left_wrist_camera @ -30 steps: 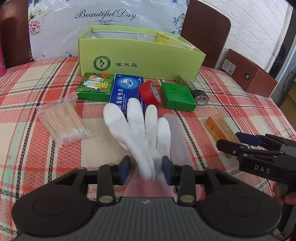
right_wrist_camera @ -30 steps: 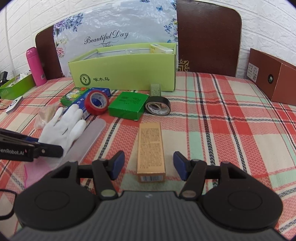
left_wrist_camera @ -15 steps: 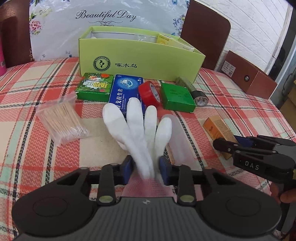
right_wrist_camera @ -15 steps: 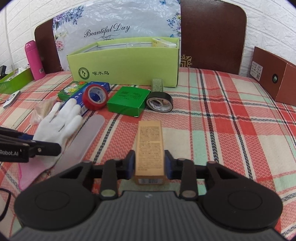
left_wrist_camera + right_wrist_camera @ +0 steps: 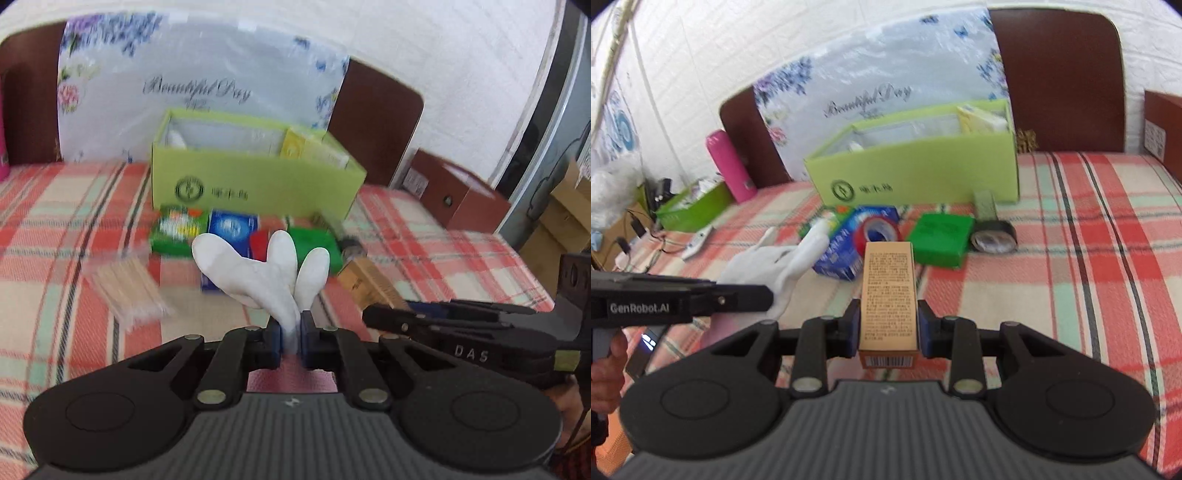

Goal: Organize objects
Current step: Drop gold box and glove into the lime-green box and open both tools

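Your left gripper [image 5: 291,334] has just closed, pinching the white glove [image 5: 266,273] at its cuff so the fingers hang free. Your right gripper [image 5: 888,328] clamps the tan carton [image 5: 888,291] by its long sides, both raised off the table [image 5: 1089,266], likely bound for the green box [image 5: 923,173].

Floral white plastic bag [image 5: 879,77] behind the open box: "Beautiful Day" in dark script, blurred in the left wrist view.
Black side of the left gripper [image 5: 768,295]: "GenRobot.AI" in white letters.
Black side of the right gripper [image 5: 369,317]: "DAS" in pale letters.
Lime-green open cardboard box [image 5: 923,173]: round dark logo with a few characters beside it, too blurred to read.
Tan oblong carton [image 5: 889,295] between the right gripper's pads: dense small print on top and a barcode on its near end, neither readable.
Blue flat box [image 5: 846,243]: white print, unreadable.
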Tool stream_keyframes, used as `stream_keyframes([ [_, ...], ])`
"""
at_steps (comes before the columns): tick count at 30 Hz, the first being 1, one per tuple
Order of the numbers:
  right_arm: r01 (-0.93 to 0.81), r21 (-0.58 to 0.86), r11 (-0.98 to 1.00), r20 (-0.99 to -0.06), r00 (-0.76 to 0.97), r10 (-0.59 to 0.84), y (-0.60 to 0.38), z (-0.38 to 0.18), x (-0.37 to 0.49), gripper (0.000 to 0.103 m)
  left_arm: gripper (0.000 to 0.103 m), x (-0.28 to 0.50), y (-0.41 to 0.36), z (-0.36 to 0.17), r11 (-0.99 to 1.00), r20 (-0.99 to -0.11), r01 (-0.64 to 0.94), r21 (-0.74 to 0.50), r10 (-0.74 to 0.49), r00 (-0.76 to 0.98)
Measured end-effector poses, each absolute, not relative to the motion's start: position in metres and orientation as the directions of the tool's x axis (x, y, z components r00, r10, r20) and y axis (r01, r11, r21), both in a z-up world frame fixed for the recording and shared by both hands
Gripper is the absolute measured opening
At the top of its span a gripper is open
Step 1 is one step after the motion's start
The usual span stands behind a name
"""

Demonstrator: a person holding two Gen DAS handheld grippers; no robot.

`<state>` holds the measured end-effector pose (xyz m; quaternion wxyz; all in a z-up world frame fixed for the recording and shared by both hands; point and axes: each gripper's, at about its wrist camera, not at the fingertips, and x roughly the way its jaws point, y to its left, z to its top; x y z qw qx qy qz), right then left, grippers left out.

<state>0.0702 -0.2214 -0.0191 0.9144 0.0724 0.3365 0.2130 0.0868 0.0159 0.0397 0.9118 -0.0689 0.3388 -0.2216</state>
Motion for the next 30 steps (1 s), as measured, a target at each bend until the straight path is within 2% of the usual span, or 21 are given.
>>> stream_keyframes([
  [9,-0.410,0.225,0.884,-0.495,0.733,0.466,-0.214,0.031,0.104,0.030,0.008,0.136,0.010,0.105,0.895,-0.483,0.379,-0.235,-0.446,0.754],
  [17,-0.366,0.155,0.918,-0.457,0.797,0.395,-0.212,0.056,0.173,0.030,0.008,0.211,-0.005,0.136,0.910,-0.448,0.345,-0.229,-0.413,0.793],
  [23,-0.294,0.083,0.952,-0.449,0.842,0.299,-0.204,0.049,0.231,0.030,0.008,0.273,-0.019,0.129,0.913,-0.479,0.323,-0.248,-0.405,0.779],
  [30,-0.278,0.055,0.959,-0.461,0.845,0.271,-0.197,0.025,0.280,0.030,0.008,0.317,-0.027,0.100,0.932,-0.527,0.290,-0.218,-0.363,0.768],
])
